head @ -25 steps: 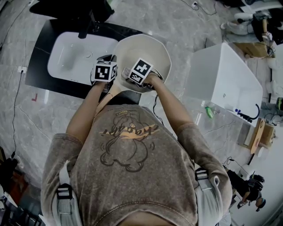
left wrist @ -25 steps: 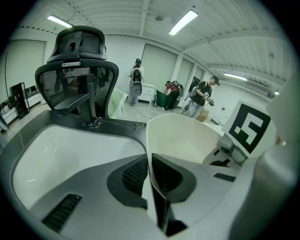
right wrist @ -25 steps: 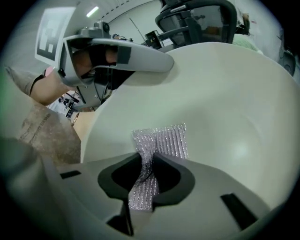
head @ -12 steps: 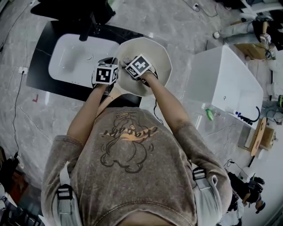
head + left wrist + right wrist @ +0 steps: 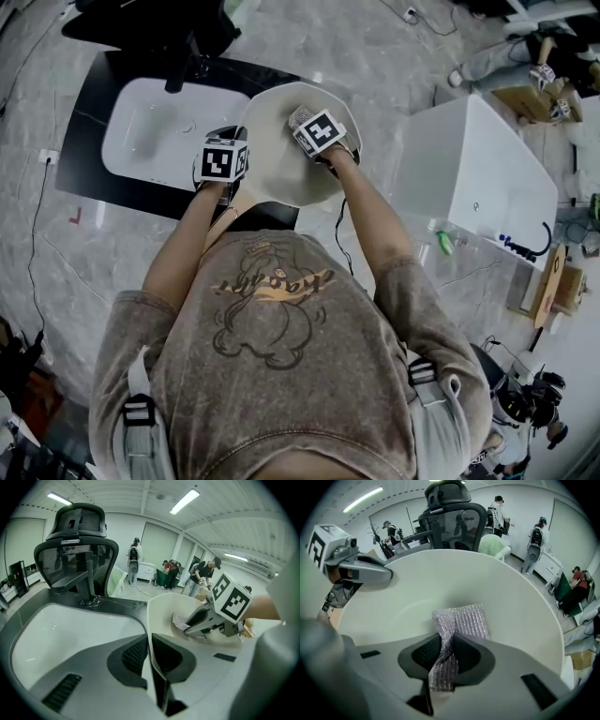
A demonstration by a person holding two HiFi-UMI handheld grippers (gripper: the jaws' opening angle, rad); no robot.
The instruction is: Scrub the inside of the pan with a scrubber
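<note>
Right hand-held gripper (image 5: 444,644) shifted farther across one pan (image 5: 511,602), clenching one scrubber (image 5: 461,620), left hand-held gripper (image 5: 149,644) gripping that pan.

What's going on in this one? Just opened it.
A person is cleaning a pale pan next to a white sink, using a hand-held gripper in each hand. The left gripper is clamped on the pan's rim and steadies it. The right gripper pinches a silvery mesh scrubber, whose free end lies against the inside of the pan. The scrubbing looks to be under way.
</note>
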